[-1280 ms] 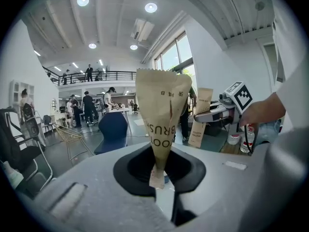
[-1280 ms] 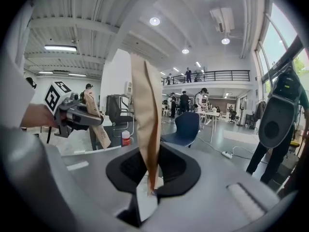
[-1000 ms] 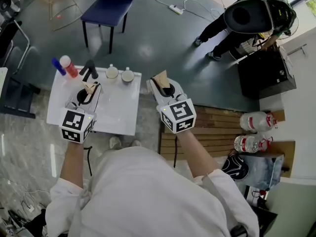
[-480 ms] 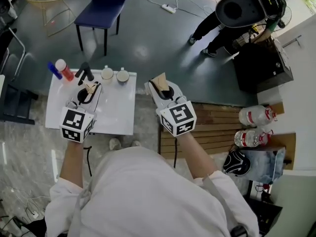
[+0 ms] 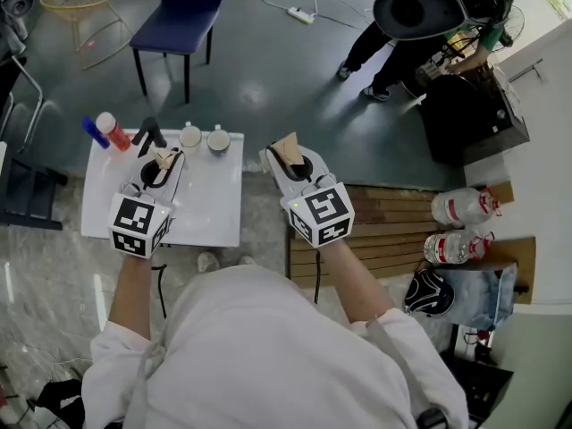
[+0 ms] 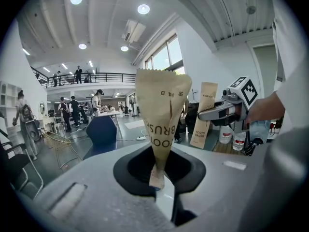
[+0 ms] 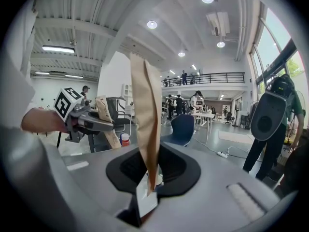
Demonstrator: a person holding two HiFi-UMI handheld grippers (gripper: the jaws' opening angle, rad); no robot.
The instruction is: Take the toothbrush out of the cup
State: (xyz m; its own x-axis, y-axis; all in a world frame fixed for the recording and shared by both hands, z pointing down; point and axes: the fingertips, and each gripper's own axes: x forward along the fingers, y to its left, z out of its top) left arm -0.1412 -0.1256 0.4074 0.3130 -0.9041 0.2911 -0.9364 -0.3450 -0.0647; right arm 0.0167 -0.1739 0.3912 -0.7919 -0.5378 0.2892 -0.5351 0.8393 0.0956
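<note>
Here the left gripper (image 5: 163, 160) pinches the bottom end of an upright brown paper toothbrush packet (image 6: 161, 120) over the white table's (image 5: 210, 199) left side, the right gripper (image 5: 288, 153) grips a second packet (image 7: 146, 115) just beyond its right edge, and two cups (image 5: 189, 137) stand at its far edge.

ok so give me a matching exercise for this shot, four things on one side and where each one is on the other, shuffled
Things:
1. blue chair
2. cups
3. water bottles
4. paper packet

Places:
A. on the wooden boards at the right
B. clamped in the left gripper's jaws
C. standing on the grey floor
D. at the far edge of the white table

Pairs: 1-C, 2-D, 3-A, 4-B
</note>
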